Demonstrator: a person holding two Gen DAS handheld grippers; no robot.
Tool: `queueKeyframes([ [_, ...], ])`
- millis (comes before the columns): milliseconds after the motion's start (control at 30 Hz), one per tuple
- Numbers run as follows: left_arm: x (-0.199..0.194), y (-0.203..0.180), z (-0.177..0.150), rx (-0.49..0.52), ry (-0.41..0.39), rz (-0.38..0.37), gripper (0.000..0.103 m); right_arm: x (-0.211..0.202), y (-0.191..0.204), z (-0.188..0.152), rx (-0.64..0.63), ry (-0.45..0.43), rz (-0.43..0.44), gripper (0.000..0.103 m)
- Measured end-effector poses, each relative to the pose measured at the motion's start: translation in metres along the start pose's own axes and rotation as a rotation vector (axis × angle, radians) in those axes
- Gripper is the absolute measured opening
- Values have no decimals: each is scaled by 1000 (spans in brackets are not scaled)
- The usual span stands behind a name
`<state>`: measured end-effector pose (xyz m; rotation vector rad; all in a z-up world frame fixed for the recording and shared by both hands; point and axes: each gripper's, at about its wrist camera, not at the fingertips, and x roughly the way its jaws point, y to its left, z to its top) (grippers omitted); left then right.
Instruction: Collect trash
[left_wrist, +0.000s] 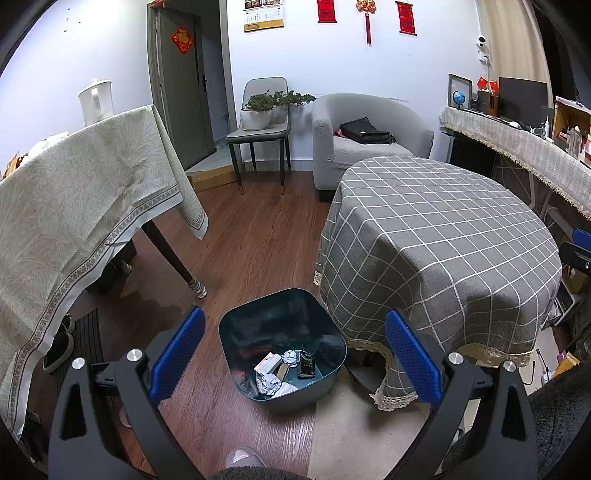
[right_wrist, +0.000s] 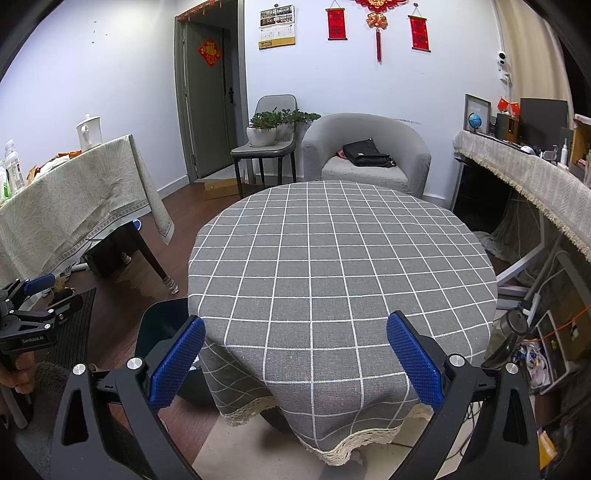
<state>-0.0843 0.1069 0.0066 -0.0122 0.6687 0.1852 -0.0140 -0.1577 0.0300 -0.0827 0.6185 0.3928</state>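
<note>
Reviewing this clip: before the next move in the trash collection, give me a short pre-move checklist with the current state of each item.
1. Left gripper open and empty: ok.
2. Right gripper open and empty: ok.
3. Trash bin upright on the floor beside the round table: ok.
4. Trash already in the bin, crumpled paper and a small carton: ok.
5. Checked tabletop free of trash in the right wrist view: ok.
6. Trash left elsewhere, such as on the side table: cannot tell.
</note>
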Motion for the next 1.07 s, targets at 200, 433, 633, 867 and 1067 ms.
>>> queueKeyframes([
  [200,0,0,0,2,1,-3,99,0,0,0,0,0,0,99],
  [433,1,0,0,3,3,-5,99,0,0,0,-1,1,0,99],
  [633,1,-1,0,5,2,-5,99,-1,0,1,0,2,0,99],
  [867,3,-1,0,11,9,-5,99,0,-1,0,-1,4,-1,99],
  [1067,6,1,0,16,16,-9,100,0,-1,0,-1,4,-1,99],
])
